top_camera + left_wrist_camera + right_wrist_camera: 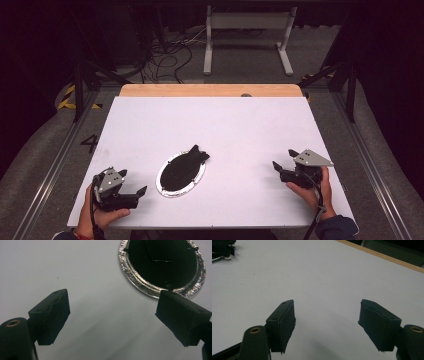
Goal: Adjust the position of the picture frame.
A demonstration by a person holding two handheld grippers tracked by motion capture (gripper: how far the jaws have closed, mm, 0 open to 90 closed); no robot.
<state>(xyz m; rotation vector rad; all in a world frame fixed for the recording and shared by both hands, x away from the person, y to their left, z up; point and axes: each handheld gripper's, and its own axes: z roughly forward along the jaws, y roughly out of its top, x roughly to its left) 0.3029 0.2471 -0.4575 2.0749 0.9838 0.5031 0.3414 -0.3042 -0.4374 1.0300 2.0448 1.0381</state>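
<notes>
White table [220, 125] — dish [180, 173] between open jaws.

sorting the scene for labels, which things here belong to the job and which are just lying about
In the job:
- oval foil tray
- black cloth lying in the tray
- left claw, open, nearest the tray
- right claw, open

Lying about:
- white table frame on the floor beyond
- cables on the floor
</notes>
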